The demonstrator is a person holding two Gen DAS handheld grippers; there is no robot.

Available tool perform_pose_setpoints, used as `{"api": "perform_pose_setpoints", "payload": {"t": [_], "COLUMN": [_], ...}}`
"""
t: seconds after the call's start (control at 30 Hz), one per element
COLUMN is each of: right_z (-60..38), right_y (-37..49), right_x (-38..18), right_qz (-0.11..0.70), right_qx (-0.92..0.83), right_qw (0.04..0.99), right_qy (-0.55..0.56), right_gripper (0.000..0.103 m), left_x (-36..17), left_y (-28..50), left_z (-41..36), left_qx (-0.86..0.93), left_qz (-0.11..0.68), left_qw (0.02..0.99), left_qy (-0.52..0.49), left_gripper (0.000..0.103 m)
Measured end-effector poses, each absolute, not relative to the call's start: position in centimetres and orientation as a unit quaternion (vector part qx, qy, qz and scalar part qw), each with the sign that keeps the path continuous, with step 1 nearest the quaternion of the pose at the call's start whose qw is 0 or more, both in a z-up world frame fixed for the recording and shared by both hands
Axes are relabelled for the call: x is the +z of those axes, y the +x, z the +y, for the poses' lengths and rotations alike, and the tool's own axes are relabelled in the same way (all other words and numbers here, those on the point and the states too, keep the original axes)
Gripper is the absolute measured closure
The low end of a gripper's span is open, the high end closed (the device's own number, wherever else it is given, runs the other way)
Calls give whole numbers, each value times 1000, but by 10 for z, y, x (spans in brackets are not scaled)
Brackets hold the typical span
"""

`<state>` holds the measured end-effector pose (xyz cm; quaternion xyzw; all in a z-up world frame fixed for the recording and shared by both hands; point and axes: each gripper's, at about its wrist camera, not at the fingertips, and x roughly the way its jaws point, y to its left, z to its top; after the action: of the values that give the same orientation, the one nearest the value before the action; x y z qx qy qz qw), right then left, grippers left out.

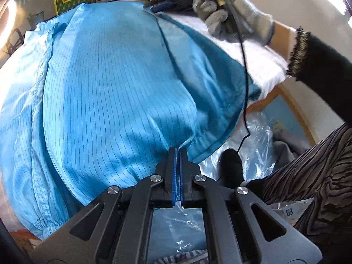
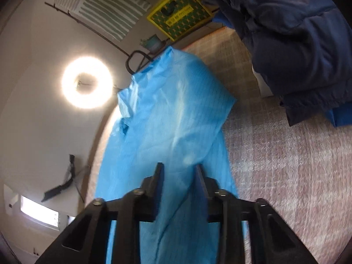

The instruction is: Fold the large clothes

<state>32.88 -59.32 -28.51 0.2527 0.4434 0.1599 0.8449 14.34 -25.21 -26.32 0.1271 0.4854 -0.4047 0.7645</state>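
Note:
A large light-blue pinstriped garment (image 1: 105, 83) lies spread over the white-covered surface (image 1: 261, 61) in the left wrist view. My left gripper (image 1: 178, 150) is shut on the garment's near edge, the cloth pinched between its blue pads. In the right wrist view another part of the blue garment (image 2: 171, 114) stretches away over a pale textured cover (image 2: 275, 158). My right gripper (image 2: 179, 167) is open, its fingers (image 2: 159, 176) standing apart over the cloth without pinching it. A gloved hand (image 1: 233, 11) holds the right tool at the upper right of the left wrist view.
A dark navy padded jacket (image 2: 292, 33) lies at the upper right of the right wrist view. A green and yellow box (image 2: 178, 13) and a small potted plant (image 2: 153, 41) stand by the wall. A ring light (image 2: 87, 82) glows at left. Clear plastic bags (image 1: 255, 145) lie beside the surface.

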Motion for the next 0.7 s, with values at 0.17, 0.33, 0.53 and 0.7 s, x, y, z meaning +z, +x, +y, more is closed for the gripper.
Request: {"api": "perform_pose_setpoints", "payload": {"t": [0.17, 0.33, 0.53, 0.7], "right_z": [-588, -598, -613, -621], "right_y": [334, 339, 353, 369], "right_x": [-269, -247, -233, -246], "right_qz": [428, 404, 376, 379], "right_qx": [150, 136, 123, 114], "right_qw": [871, 887, 900, 900], "right_qy": [187, 177, 182, 183], "right_gripper": [103, 103, 103, 103], "left_x": [-251, -232, -230, -241], "left_y": [146, 139, 134, 139], "left_z": [-248, -264, -314, -348], "left_qx": [-431, -471, -499, -505], "left_qz": [499, 486, 476, 489], "left_qw": [748, 735, 721, 707], "left_qy": [75, 48, 67, 72], "left_gripper": [103, 103, 103, 103]}}
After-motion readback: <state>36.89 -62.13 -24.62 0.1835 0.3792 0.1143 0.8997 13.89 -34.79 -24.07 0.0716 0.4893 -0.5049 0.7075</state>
